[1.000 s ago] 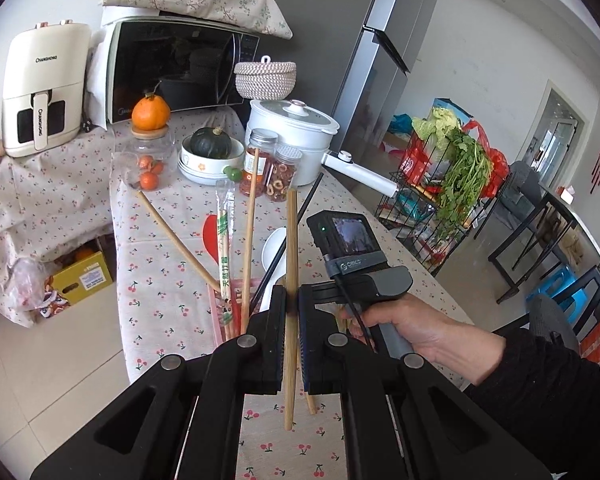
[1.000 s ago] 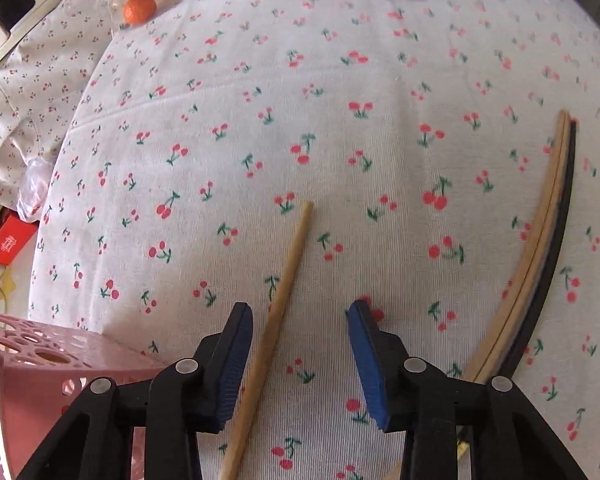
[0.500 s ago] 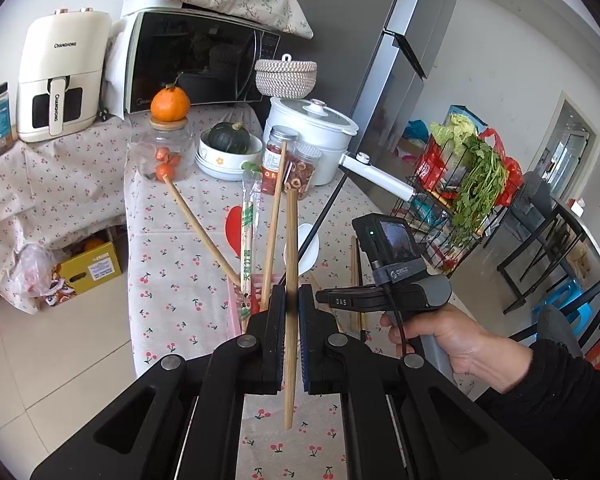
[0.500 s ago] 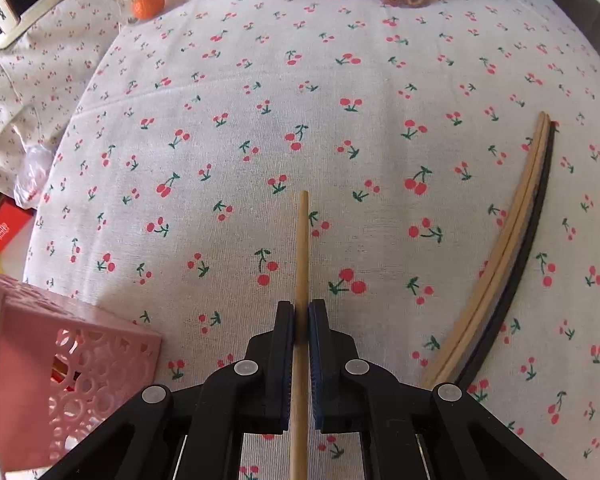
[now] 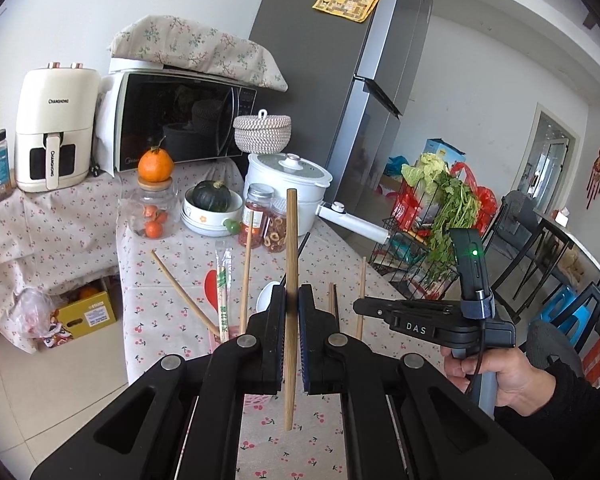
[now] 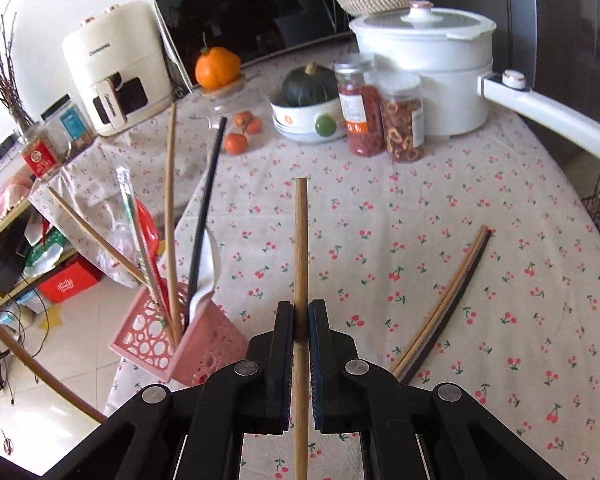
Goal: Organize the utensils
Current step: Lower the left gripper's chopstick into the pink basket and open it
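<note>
Now the right tongs (image 6: 300, 328), which pinched a chopstick (image 6: 300, 248) flat on the surface (image 6: 460, 208) a moment ago, have lifted it clear, beside the pink holder (image 6: 172, 344). Left tongs (image 5: 293, 320) still clamp another stick (image 5: 291, 264). Dropping both in looks next.

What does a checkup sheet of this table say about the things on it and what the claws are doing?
Surface: cherry-print tablecloth, covers the table.
Job's things: pink basket at the table edge holds chopsticks and spoons; three loose chopsticks lie flat.
Clutter: white pot, two jars, squash bowl, oranges.
Claws: left claw shut on a wooden chopstick; right claw shut on another chopstick.
Cables: thin wire on the right claw's handle; wires on the floor.
Surroundings: microwave, air fryer, fridge, vegetable rack.
</note>
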A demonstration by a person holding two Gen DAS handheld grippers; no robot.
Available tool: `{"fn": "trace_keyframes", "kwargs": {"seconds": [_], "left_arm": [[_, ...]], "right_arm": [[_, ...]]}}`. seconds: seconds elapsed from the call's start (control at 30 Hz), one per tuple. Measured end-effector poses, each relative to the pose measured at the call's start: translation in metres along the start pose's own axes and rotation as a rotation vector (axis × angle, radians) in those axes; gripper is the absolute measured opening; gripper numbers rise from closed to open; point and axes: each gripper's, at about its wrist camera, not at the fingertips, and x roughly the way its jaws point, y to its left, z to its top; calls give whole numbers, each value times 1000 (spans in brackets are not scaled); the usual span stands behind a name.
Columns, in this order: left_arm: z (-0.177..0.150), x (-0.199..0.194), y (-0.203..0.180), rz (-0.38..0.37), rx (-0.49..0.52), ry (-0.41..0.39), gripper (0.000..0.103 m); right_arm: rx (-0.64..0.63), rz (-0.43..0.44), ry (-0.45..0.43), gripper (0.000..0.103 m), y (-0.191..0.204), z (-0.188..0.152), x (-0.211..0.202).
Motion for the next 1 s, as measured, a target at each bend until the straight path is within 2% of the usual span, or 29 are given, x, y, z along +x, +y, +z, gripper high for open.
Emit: {"fn": "trace_keyframes", "kwargs": {"seconds": [0.27,0.4,0.57,0.77,0.9,0.93,1.0], "left_arm": [[16,-17,-3,53,31,-174,5],[21,-8,4,87,17,-195,5],[22,15,12,127,19,-148,5],[11,59,26,158,-5,3,6],[4,85,30,186,-13,67,7],[3,88,30,192,-18,75,8],[3,90,29,198,-28,92,20]], "right_arm": [[-29,41,-119,5,12,11,-31],[-27,54,-159,5,18,19,-38],[-17,71,-208,5,21,29,-45],[13,109,-272,5,25,40,-53],[26,133,-310,5,28,47,-53],[32,139,-316,5,29,48,-53],[43,150,-329,5,30,50,-52]]}}
